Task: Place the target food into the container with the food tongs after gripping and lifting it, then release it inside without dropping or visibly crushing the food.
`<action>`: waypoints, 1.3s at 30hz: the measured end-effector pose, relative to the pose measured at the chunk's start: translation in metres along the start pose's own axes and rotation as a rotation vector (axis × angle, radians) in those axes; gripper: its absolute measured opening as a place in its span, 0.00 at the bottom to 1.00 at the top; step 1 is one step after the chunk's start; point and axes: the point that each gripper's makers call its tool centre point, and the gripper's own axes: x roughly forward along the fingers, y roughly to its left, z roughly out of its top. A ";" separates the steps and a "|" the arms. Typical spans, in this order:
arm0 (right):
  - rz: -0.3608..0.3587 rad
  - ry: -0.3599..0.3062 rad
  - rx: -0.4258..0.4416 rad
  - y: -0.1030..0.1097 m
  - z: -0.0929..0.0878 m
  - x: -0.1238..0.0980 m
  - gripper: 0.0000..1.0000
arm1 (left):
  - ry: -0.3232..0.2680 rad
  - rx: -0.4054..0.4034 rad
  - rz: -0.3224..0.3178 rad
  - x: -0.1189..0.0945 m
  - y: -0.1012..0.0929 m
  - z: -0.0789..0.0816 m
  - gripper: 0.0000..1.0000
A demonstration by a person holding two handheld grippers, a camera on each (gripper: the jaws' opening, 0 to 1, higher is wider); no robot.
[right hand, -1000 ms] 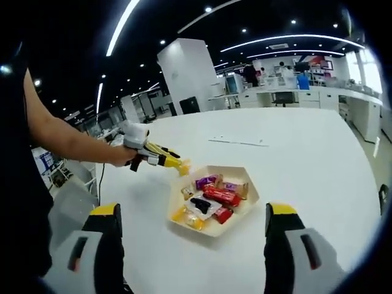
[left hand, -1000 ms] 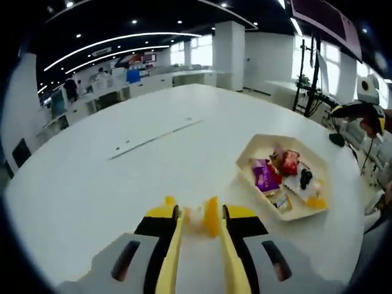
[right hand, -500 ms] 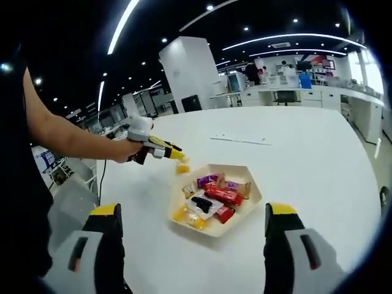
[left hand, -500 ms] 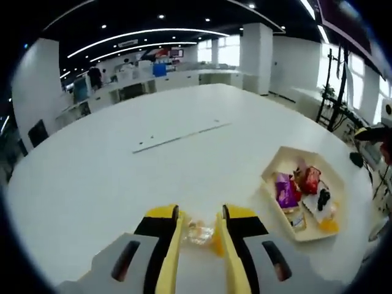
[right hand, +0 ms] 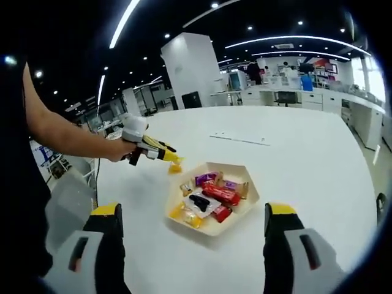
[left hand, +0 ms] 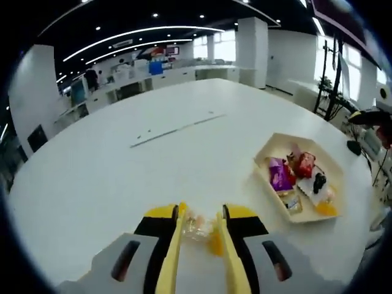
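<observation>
We see the left tongs (left hand: 197, 228) clamped on a clear-wrapped orange snack (left hand: 202, 231), held above the white tabletop (left hand: 122, 177) just beside the container (left hand: 298, 214). Our right tongs (right hand: 191, 245) hang wide open, gripping nothing. Farther off, the hexagonal container holds wrapped snacks (right hand: 211, 197), with office desks (right hand: 288, 95) beyond.
</observation>
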 end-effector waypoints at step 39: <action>0.019 0.022 -0.033 0.016 -0.001 0.000 0.93 | 0.035 -0.331 0.022 -0.019 0.029 -0.021 0.26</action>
